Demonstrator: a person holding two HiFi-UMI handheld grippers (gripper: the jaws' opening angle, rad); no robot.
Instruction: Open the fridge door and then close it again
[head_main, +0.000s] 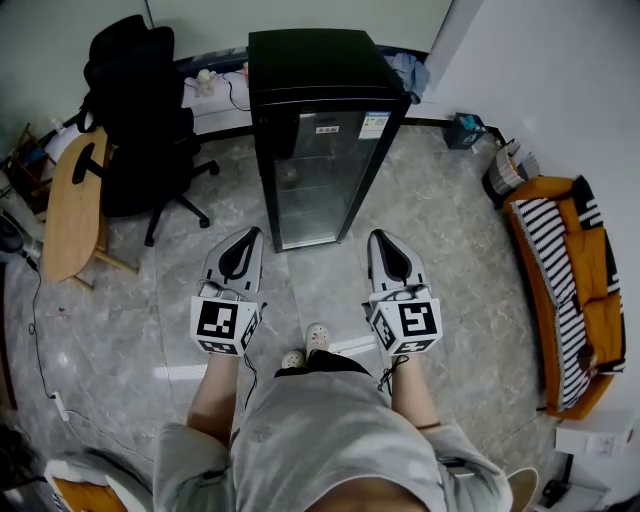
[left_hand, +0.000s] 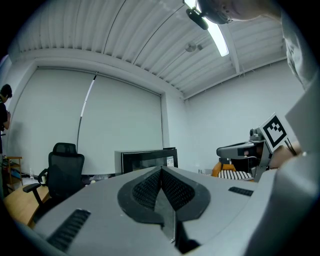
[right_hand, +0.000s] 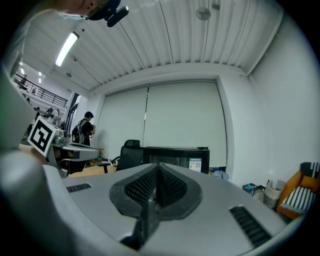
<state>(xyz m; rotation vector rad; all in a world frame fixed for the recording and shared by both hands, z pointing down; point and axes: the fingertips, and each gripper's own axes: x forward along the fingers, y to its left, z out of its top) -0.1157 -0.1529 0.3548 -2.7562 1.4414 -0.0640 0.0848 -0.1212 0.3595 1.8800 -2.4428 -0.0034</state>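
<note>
The black fridge (head_main: 322, 62) stands on the floor with its glass door (head_main: 318, 180) shut. The left gripper (head_main: 249, 238) and the right gripper (head_main: 383, 241) are near the front of the fridge, not touching it. Both have their jaws pressed together, holding nothing. A black office chair (head_main: 140, 120) stands beside the fridge.

Left gripper (left_hand: 161, 172): jaws pressed together, nothing between them. Fridge (left_hand: 147, 161) stands directly ahead, well apart (dark glass front, door shut). Black office chair (left_hand: 64, 172) is to its left. Right gripper (left_hand: 223, 150) is alongside, at right.
</note>
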